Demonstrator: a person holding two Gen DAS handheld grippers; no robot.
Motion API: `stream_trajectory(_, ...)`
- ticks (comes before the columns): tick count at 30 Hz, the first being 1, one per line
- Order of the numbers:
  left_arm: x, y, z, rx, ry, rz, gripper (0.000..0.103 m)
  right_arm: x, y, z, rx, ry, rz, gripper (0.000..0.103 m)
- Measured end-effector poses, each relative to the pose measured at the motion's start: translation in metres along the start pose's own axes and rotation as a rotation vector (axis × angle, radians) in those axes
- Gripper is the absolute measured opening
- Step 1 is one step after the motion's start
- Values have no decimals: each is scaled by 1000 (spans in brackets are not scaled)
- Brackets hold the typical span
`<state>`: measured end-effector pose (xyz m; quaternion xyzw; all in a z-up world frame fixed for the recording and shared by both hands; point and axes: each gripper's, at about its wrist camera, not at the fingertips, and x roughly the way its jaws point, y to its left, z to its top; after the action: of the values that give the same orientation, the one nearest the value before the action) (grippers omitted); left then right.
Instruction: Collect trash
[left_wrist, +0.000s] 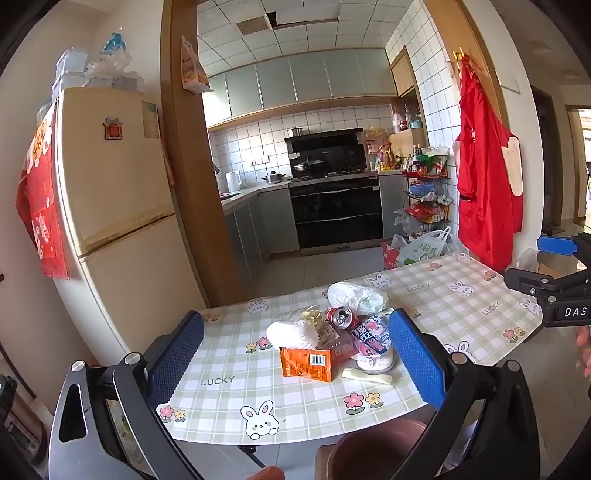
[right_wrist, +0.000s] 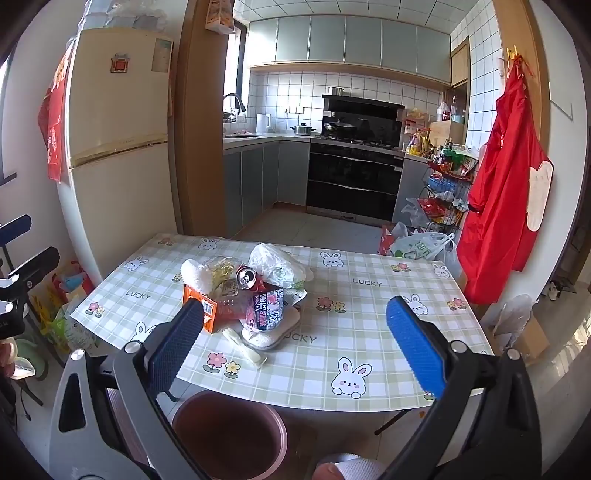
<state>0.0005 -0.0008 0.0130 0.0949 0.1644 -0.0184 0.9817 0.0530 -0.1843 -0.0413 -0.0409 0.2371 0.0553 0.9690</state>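
the left hand-held gripper (left_wrist: 295, 354) hovers spread wide and empty, and just ahead of it, between its blue pads, a trash pile (left_wrist: 332, 336) sits on the checked counter (left_wrist: 461, 299): an orange packet (left_wrist: 306, 363) nearest, a red can (left_wrist: 341, 317) and a white plastic bag (left_wrist: 356, 297) behind. the right hand-held gripper (right_wrist: 295, 332) is also wide and holds nothing, with the pile ahead toward its left finger. a brown bin (right_wrist: 229, 435) stands on the floor below the counter's near edge, under that gripper.

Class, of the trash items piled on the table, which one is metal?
The red drink can, lying on its side atop the pile; everything around it is plastic wrapping, foam or carton.
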Motion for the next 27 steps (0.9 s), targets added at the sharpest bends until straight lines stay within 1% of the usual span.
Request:
stream_trajectory(8, -4, 1, -4, -2, -6, 2, 98, 0, 0, 0, -2, -3, 2, 97)
stream_trajectory(11, -10, 1, 2, -3, -8, 4, 98, 0, 0, 1, 1, -4, -3, 97)
stream_trajectory(27, -9, 4, 2, 3, -8, 0, 98, -2, -1, 2, -2, -5, -5, 97)
